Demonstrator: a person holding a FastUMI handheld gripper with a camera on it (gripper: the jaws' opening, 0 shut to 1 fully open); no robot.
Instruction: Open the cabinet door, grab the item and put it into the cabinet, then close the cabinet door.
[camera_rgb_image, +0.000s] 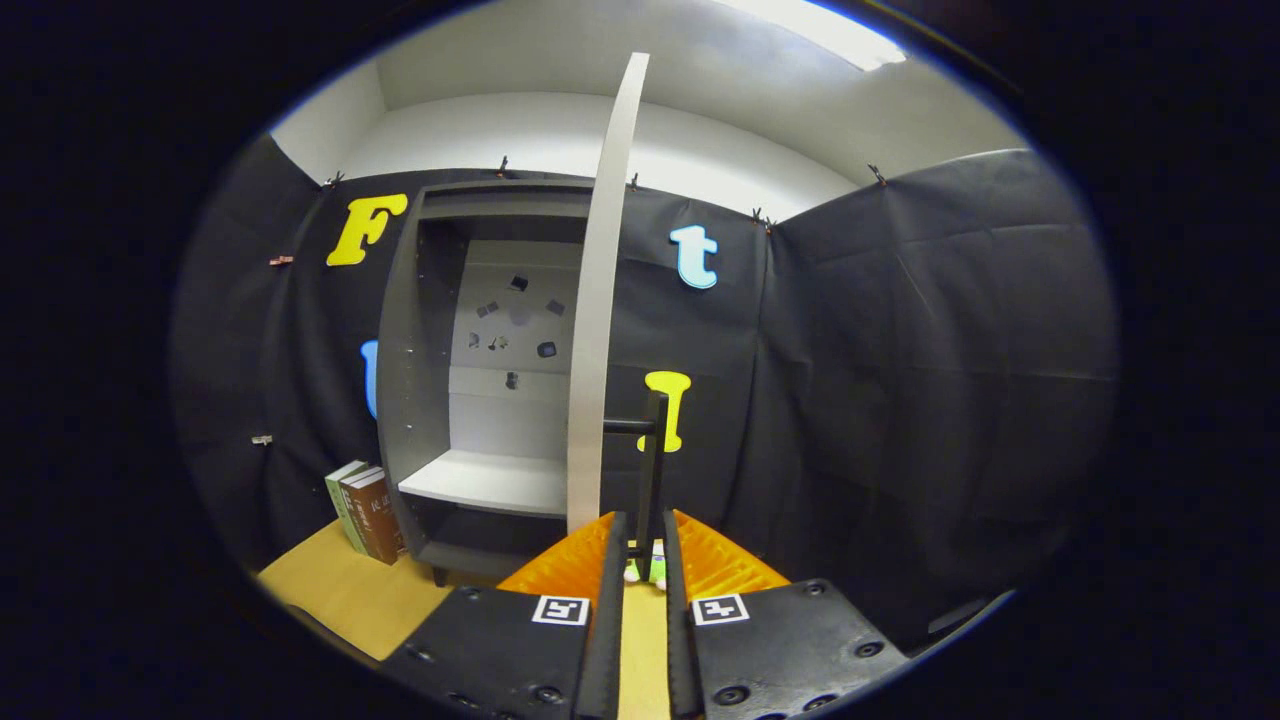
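The grey cabinet (420, 380) stands open against the booth wall, with a white shelf (490, 480) inside and nothing on it. Its pale door (600, 300) is swung out towards me and I see it almost edge-on. A black bar handle (652, 450) stands off the door's right side and runs down between my fingers. My gripper (643, 522) is shut on that handle, one finger on each side. Low in the narrow gap between the fingers a small green and white thing (645, 573) peeks out, too hidden to identify.
Several books (365, 512) lean upright against the cabinet's left side on the wooden tabletop (340, 590). Black cloth walls close in behind and to the right. The cabinet has a dark lower compartment (480, 535) under the shelf.
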